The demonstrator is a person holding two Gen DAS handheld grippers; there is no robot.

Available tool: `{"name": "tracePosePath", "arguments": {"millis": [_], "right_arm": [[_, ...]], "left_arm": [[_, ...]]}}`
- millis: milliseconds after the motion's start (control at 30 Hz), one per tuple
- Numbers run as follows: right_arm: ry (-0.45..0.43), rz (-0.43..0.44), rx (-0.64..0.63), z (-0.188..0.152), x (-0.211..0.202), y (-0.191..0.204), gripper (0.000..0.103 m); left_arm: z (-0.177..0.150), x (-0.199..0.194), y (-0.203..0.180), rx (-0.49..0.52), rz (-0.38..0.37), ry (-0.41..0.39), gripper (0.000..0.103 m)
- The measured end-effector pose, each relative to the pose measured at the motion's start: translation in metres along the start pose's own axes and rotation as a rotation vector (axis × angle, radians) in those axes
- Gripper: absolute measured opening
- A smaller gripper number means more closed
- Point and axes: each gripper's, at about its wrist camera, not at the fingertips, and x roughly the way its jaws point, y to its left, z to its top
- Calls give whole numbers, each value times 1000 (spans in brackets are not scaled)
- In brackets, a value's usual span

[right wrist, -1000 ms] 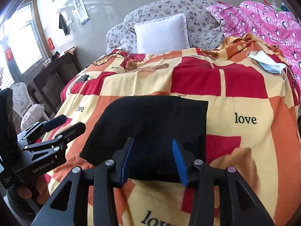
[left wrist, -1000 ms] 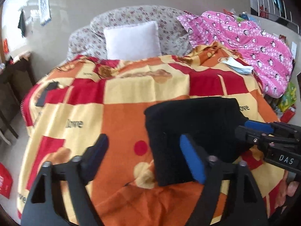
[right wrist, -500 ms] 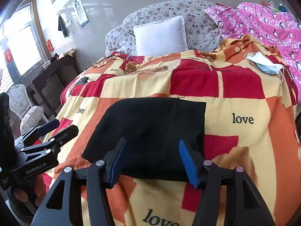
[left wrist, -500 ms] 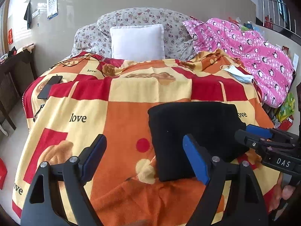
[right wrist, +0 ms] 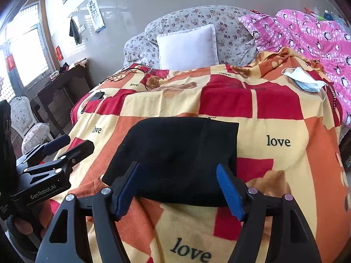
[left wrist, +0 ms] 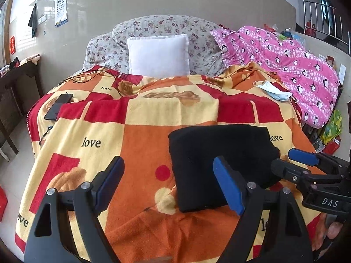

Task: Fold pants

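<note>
Folded into a thick black fabric rectangle, pants (right wrist: 182, 153) flat on the near half of a fleece blanket (right wrist: 285, 114) checked in red, orange and cream with "love" printed on it, spread over a bed. Edges squared, a seam line down the right part in the right wrist view.

Right hand-held gripper (right wrist: 178, 188) low over the near edge of the pants, blue-padded fingers (right wrist: 229, 192) spread, having just been opening; near edge of the fabric in the gap between the pads, neither pad pressing on it. Nothing pinched.

Left hand-held gripper (left wrist: 169, 184) spread wide, just beside the left edge of the pants; right finger (left wrist: 228, 186) over the near left corner of the black fabric, left finger over bare orange blanket. Nothing held; actual contact of the right pad with the cloth cannot be told.

In the left wrist view, the other gripper reaching in from the right edge at the pants' right side.

At the far end of the bed, a white square pillow (left wrist: 159, 58) leaning on a grey floral cushion (left wrist: 166, 27). To the far right, a pink penguin-print quilt (left wrist: 291, 65), and a pale blue face mask (left wrist: 274, 91) on the blanket beside it. Far left on the blanket, a dark phone (left wrist: 58, 106) with a thin black cable nearby. Dark wooden side table (right wrist: 59, 87) by the left wall.
</note>
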Motion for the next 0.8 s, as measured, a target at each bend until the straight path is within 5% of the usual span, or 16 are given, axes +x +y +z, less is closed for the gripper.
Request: {"name": "tracePosePath", "arguments": {"millis": [800], "right_arm": [[-18,-15,29,1,-13,-7,79]], "left_arm": [[2,-5,-10,16,-21,1,84]]}}
